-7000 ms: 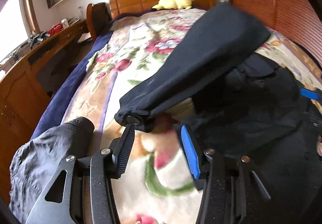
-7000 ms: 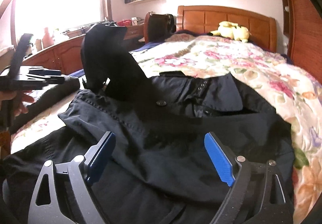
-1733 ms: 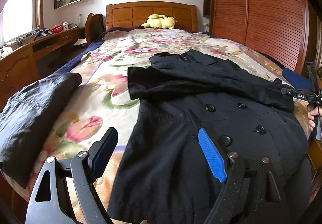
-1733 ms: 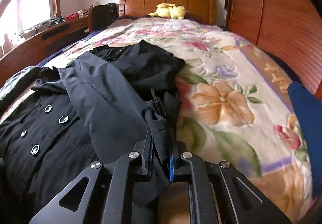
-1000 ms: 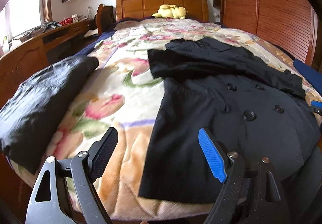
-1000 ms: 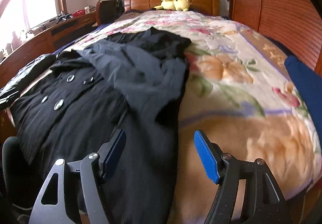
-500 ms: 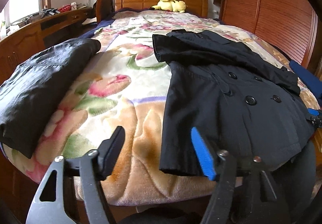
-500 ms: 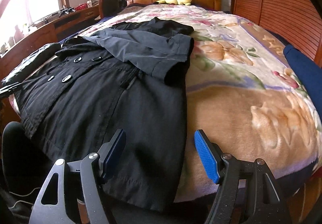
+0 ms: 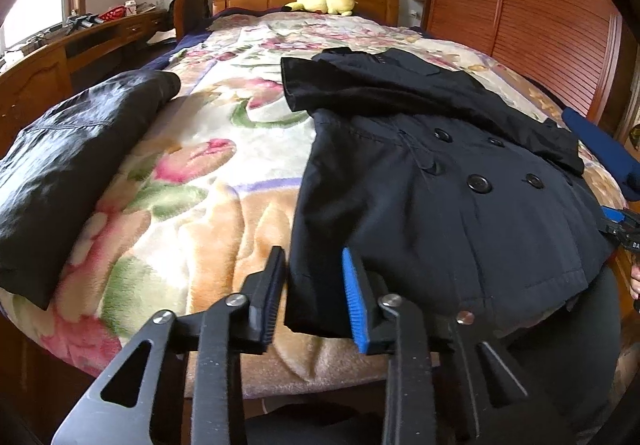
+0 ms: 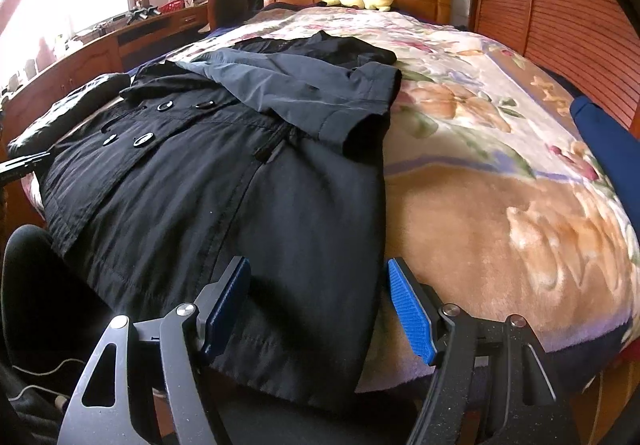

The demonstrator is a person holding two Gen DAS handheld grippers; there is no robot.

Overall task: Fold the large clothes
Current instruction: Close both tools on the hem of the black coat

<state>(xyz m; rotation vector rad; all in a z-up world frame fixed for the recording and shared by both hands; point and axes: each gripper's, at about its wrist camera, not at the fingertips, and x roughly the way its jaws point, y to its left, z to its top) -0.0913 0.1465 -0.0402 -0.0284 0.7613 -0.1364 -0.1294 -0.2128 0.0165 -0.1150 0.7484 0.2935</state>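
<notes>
A dark double-breasted coat (image 9: 432, 181) lies buttons up on the floral bed, both sleeves folded across its chest, hem at the foot edge; it also shows in the right wrist view (image 10: 240, 173). My left gripper (image 9: 314, 293) is partly closed, its jaws either side of the coat's left hem corner, with a gap left. My right gripper (image 10: 318, 305) is open, its jaws astride the coat's right hem corner. The right gripper's tip also shows at the right edge of the left wrist view (image 9: 622, 225).
A folded dark garment (image 9: 76, 149) lies on the bed's left side. A blue item (image 10: 608, 149) lies at the right edge. A yellow plush (image 9: 324, 5) sits by the wooden headboard. A desk (image 9: 60, 57) runs along the left, a slatted wardrobe (image 9: 540, 13) along the right.
Both grippers have pulled back to the foot of the bed and lowered to the coat's hem corners. The right one let go of the sleeve. The left jaws have narrowed.
</notes>
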